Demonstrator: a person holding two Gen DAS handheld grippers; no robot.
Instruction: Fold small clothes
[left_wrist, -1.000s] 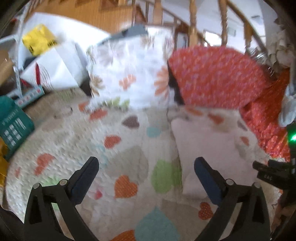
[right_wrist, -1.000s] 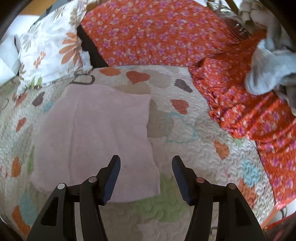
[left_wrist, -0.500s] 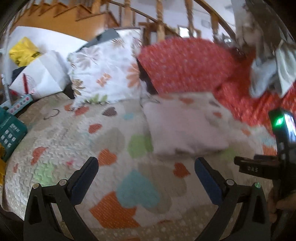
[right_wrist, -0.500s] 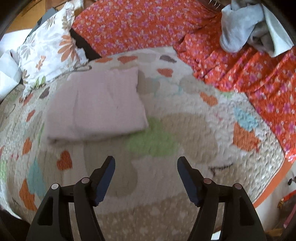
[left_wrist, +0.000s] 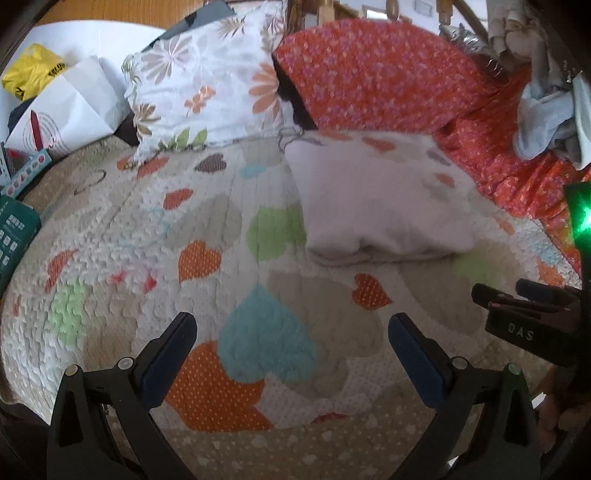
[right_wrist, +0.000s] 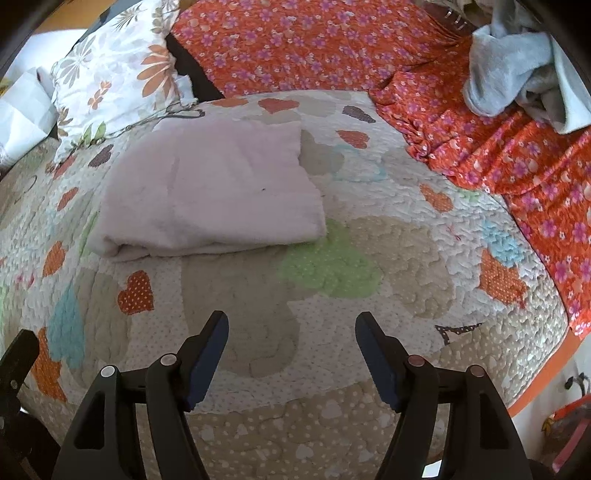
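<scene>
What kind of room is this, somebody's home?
Most likely a home, on a bed or daybed: a heart-patterned quilt, a flowered pillow, and wooden stair railings behind it.

Both tools are black plastic. The left gripper (left_wrist: 291, 328) and the right gripper (right_wrist: 291, 332) each carry two dark blue pads on angular arms with round silver rivets. One side plate reads "DAS".

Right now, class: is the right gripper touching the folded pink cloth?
Apart. The right wrist view shows the right gripper open over bare quilt, with quilt visible between its fingertips and the folded pink cloth.
</scene>
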